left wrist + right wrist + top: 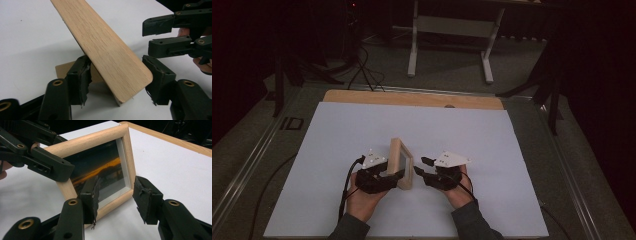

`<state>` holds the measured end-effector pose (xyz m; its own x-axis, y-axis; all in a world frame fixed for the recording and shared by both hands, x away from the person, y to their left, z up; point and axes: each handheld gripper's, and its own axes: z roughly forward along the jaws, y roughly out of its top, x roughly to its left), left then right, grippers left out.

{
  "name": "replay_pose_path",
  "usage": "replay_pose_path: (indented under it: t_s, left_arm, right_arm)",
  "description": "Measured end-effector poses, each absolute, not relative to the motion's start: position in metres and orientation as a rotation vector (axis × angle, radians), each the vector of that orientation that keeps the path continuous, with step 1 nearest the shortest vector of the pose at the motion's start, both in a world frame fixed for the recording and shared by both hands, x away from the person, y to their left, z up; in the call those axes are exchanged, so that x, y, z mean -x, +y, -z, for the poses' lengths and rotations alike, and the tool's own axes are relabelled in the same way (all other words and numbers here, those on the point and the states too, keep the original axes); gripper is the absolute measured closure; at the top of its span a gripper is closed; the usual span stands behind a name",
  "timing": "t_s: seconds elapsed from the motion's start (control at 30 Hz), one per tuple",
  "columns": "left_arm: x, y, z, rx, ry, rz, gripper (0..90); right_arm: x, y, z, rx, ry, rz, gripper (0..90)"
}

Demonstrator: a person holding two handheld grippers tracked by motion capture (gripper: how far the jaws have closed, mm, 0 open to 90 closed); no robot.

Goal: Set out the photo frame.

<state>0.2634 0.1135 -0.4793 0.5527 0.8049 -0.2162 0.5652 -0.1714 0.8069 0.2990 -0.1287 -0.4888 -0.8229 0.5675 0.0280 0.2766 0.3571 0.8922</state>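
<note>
Working from the near edge of the white table sheet (337,150), I have both hands low, forearms coming in from the bottom of the high view. My left gripper (392,176) straddles the near end of the small light-wood picture frame with a dark sunset photo behind glass (401,162). In the left gripper view its black jaws stand either side of the frame's wooden edge (107,50), the left pad (83,77) seemingly against the back of it and the right pad (156,75) just beside the corner; I cannot tell whether both press yet, so I judge it as open around the frame, not clamped. That hold seems meant to steady the frame, which stands upright on its edge near the middle of the sheet, tilted a little, with what looks like a brown easel-back flap (62,70) behind it.

My right gripper (418,167) sits just beside the frame's glass side, its jaws apart with nothing between them; in its own view the lower corner of the frame (100,170) lies just past the pads. I read it as waiting to take that corner.

Farther off lie the table's wooden rim (412,97), then the white legs of a stand (452,45) on the dark floor.
</note>
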Motion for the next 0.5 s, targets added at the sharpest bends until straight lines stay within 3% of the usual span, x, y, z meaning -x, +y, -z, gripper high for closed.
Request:
replay_pose_path:
  t_s: [0.5]
  left_arm:
    - [-0.2637,0.1159,0.4784,-1.854,1.132,-0.307,47.7]
  right_arm:
    - [-0.2985,-0.1307,0.4853,-0.738,2.314,-1.441,54.5]
